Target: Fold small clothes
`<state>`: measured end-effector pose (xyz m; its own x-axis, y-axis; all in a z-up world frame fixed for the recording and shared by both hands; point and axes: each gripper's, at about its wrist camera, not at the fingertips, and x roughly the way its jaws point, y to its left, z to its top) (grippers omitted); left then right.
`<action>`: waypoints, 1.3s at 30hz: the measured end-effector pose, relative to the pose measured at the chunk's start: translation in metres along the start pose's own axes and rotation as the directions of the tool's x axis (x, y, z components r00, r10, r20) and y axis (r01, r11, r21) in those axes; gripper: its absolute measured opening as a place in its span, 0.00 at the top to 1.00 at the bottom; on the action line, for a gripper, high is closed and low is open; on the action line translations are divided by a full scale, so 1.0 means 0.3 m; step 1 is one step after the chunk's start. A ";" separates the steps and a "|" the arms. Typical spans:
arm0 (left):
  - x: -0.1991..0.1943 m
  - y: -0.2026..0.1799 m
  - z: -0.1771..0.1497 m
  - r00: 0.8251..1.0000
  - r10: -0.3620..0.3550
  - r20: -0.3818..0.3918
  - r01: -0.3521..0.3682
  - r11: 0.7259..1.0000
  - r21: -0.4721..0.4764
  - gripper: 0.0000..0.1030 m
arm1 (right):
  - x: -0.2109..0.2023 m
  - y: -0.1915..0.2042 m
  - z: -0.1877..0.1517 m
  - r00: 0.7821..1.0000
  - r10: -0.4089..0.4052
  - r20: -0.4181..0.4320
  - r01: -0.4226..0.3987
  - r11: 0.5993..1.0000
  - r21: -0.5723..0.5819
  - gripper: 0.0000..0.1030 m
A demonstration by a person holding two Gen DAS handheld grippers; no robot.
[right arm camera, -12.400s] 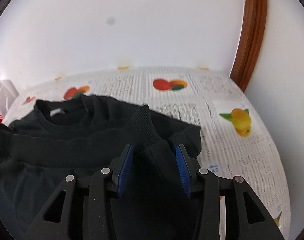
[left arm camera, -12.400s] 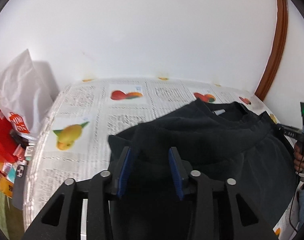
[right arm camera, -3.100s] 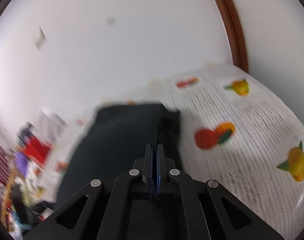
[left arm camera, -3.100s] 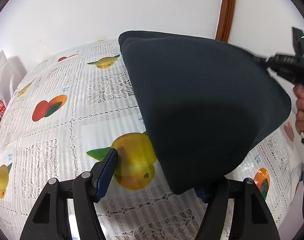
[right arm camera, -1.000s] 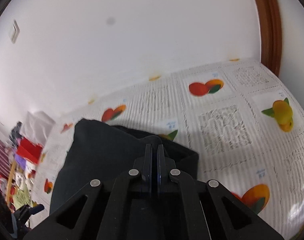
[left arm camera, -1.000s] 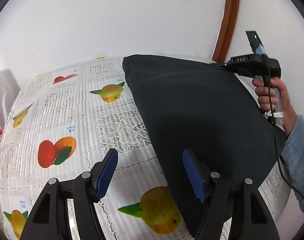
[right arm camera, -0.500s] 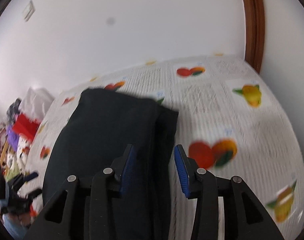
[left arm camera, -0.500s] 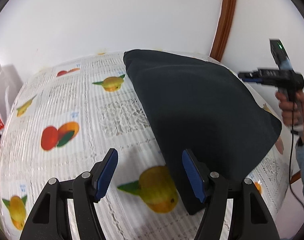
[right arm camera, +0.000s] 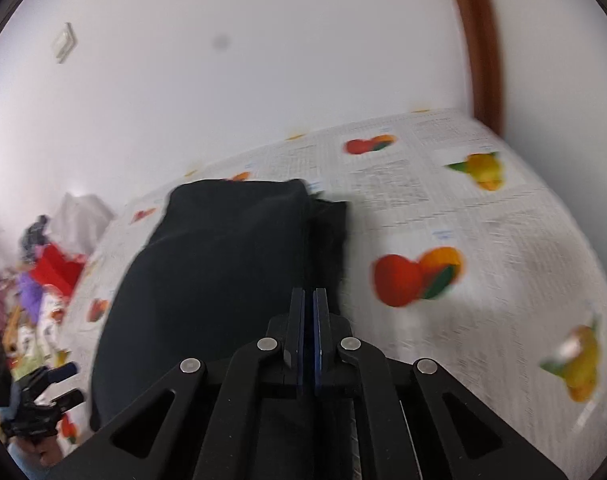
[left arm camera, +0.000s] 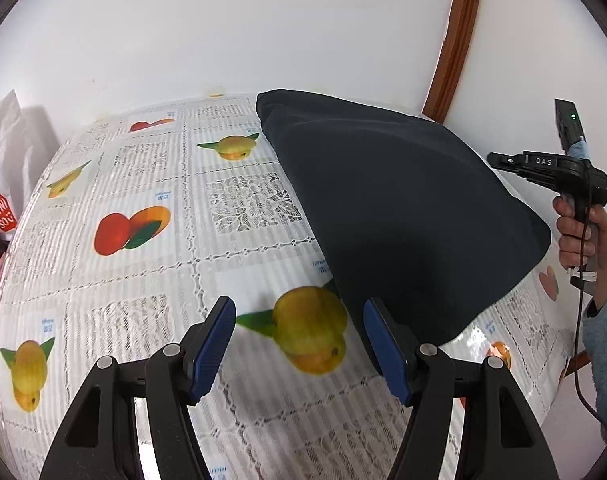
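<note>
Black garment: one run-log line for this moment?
garment: black garment folded, flat on fruit-print tablecloth | left gripper: open, empty | right gripper: shut, beside garment, grip unclear

Right-wrist view motion-blurred (tablecloth (right arm camera: pixel 483 240) fruit prints smeared)

I see the fruit-print lace tablecloth (left arm camera: pixel 151 280) covering the counter; a folded black garment (left arm camera: pixel 403 208) lies right of my left claw (left arm camera: pixel 299 344).

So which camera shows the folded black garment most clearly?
The left wrist view: there the folded black garment is sharp, lying flat on the fruit-print tablecloth, with its edges and near corner visible. The right wrist view shows it too, but blurred by motion and partly hidden behind the right gripper.
</note>
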<state>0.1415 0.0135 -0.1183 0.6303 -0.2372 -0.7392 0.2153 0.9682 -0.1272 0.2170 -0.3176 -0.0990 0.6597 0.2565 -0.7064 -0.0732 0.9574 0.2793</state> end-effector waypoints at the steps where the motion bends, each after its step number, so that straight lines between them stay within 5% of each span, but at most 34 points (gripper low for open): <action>1: -0.008 0.001 -0.004 1.000 -0.004 0.002 0.004 1.000 -0.002 0.37 | -0.018 -0.005 -0.005 1.000 -0.003 0.007 0.003 1.000 0.002 0.92; 6: -0.031 0.001 -0.021 1.000 -0.017 0.005 0.017 1.000 -0.010 0.37 | -0.099 -0.014 -0.081 1.000 -0.009 0.006 0.009 1.000 -0.005 0.66; 10: -0.040 -0.006 -0.032 1.000 -0.023 -0.001 0.023 1.000 -0.013 0.37 | -0.102 -0.014 -0.144 1.000 0.005 -0.015 -0.005 1.000 0.008 0.66; 12: -0.045 -0.013 -0.041 1.000 -0.025 -0.006 0.025 1.000 -0.013 0.37 | -0.091 -0.004 -0.169 1.000 0.018 -0.022 -0.018 1.000 0.009 0.67; 14: -0.048 -0.019 -0.046 1.000 -0.017 -0.009 0.017 1.000 -0.010 0.37 | -0.076 0.022 -0.186 1.000 0.012 -0.023 -0.013 1.000 -0.020 0.98; 18: -0.062 -0.028 -0.052 1.000 0.014 -0.015 -0.014 1.000 0.005 0.37 | -0.114 -0.002 -0.193 0.996 0.012 0.086 -0.012 1.000 0.007 0.97; 27: -0.098 -0.044 -0.065 1.000 0.022 -0.012 -0.022 1.000 0.011 0.37 | -0.113 -0.019 -0.211 0.997 -0.009 0.083 0.004 0.998 0.062 0.97; 31: -0.108 -0.054 -0.076 1.000 0.023 -0.013 -0.023 1.000 0.016 0.37 | -0.136 -0.009 -0.221 0.987 -0.138 0.081 0.137 0.990 0.018 0.97; 39: -0.098 -0.104 -0.097 0.999 0.002 -0.038 -0.001 0.999 0.040 0.37 | -0.283 -0.047 -0.314 0.980 -0.184 0.081 0.187 0.982 -0.030 0.93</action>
<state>0.0945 -0.0074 -0.1120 0.6023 -0.2317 -0.7639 0.2445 0.9645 -0.0997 0.0915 -0.3404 -0.1042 0.7204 0.0647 -0.6905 0.0289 0.9920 0.1230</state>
